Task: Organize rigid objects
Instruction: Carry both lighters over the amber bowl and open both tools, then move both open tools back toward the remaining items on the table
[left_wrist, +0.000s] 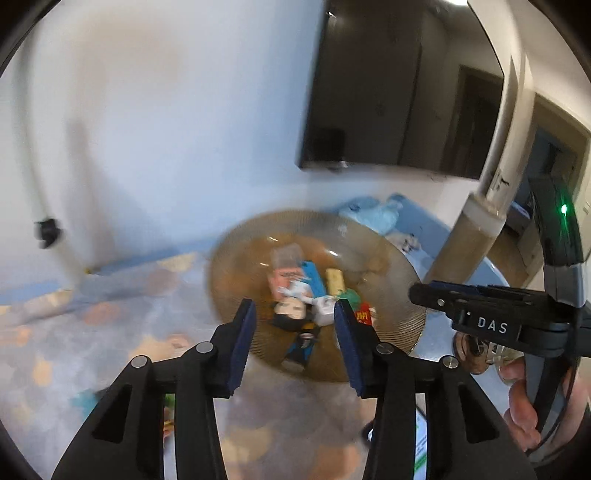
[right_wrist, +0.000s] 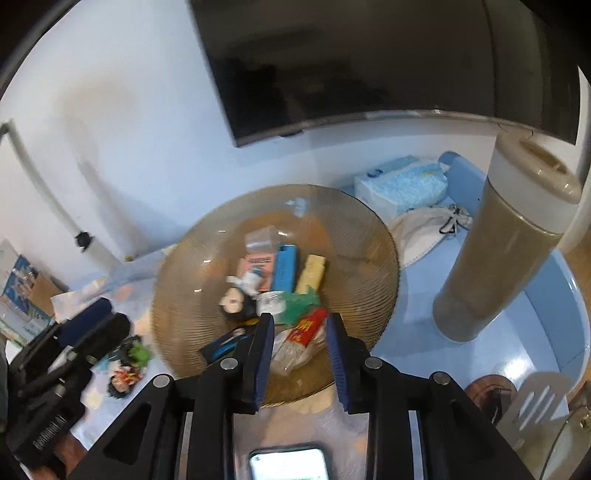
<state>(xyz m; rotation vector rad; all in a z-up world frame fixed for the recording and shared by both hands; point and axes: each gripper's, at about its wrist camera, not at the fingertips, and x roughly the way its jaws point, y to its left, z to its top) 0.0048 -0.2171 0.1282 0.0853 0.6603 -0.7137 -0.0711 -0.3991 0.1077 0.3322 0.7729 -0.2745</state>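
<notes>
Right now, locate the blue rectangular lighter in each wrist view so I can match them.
Left wrist: blue rectangular lighter lies in the plate's middle, just above the open left claw.
Right wrist: lighter sits centre, upper-middle of the plate.
Shared landmark: ribbed amber glass plate.

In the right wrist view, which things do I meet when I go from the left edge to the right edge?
Left gripper → small figures → amber glass plate → blue lighter → yellow lighter → tissue pack → tall beige tumbler.
</notes>
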